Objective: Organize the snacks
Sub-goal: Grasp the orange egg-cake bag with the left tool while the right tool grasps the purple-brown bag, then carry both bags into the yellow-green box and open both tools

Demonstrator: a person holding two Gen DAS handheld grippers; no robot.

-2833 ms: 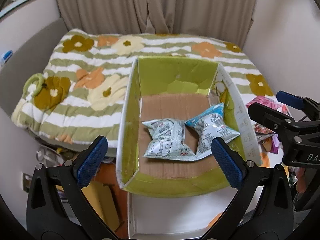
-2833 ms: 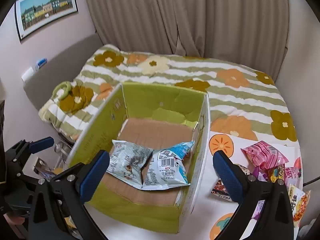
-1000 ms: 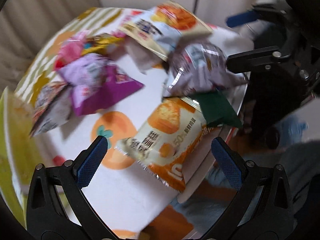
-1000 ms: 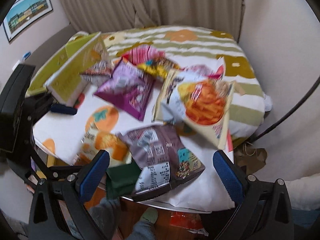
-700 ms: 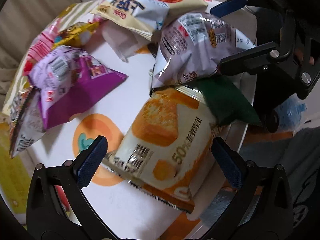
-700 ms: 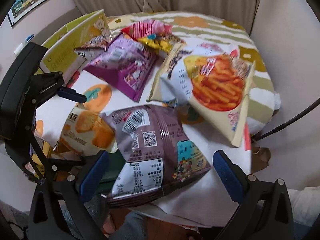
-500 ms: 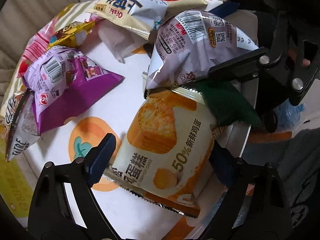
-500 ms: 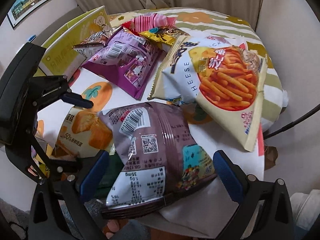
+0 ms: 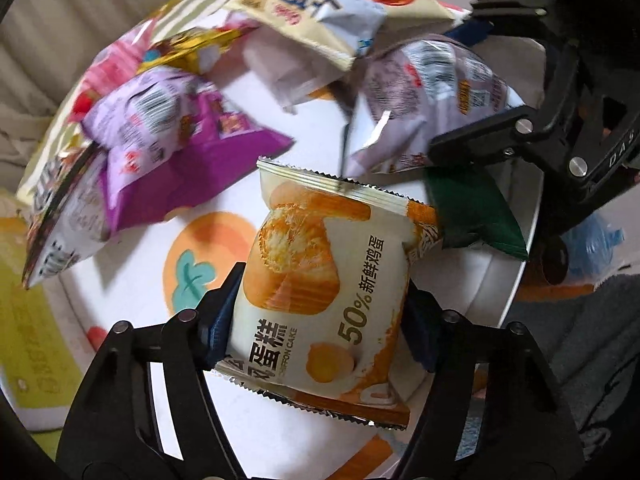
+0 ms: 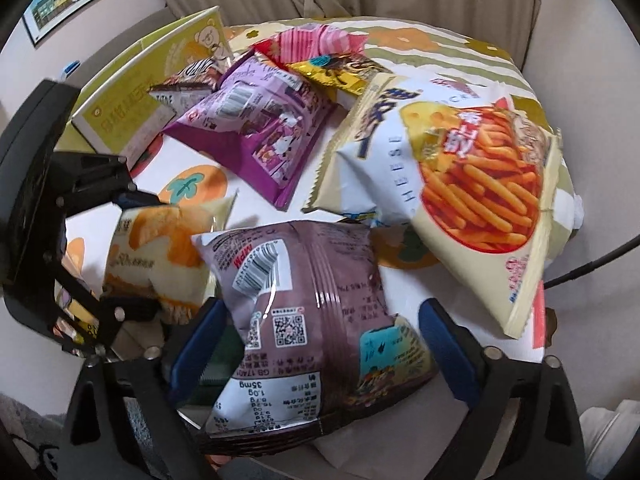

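My left gripper [image 9: 320, 316] is shut on an orange and white chiffon cake bag [image 9: 320, 276], its pads pressing both sides. That bag also shows in the right wrist view [image 10: 160, 248]. My right gripper [image 10: 316, 344] straddles a mauve snack bag [image 10: 304, 300], its blue pads close against both sides; whether they pinch it I cannot tell. The mauve bag [image 9: 432, 92] lies beyond the cake bag in the left wrist view. A dark green packet [image 9: 472, 212] lies at the table edge.
A big cheese-stick bag [image 10: 460, 176], a purple bag [image 10: 264, 120], a gold packet [image 10: 340, 68] and a pink bag [image 10: 312, 40] lie on the white cloth with orange fruit prints [image 10: 192, 188]. The yellow-green cardboard box [image 10: 136, 100] stands at the far left.
Both grippers swung from the box to the snack pile. My left jaws closed on the cake bag. My right jaws moved in around the mauve bag and narrowed.
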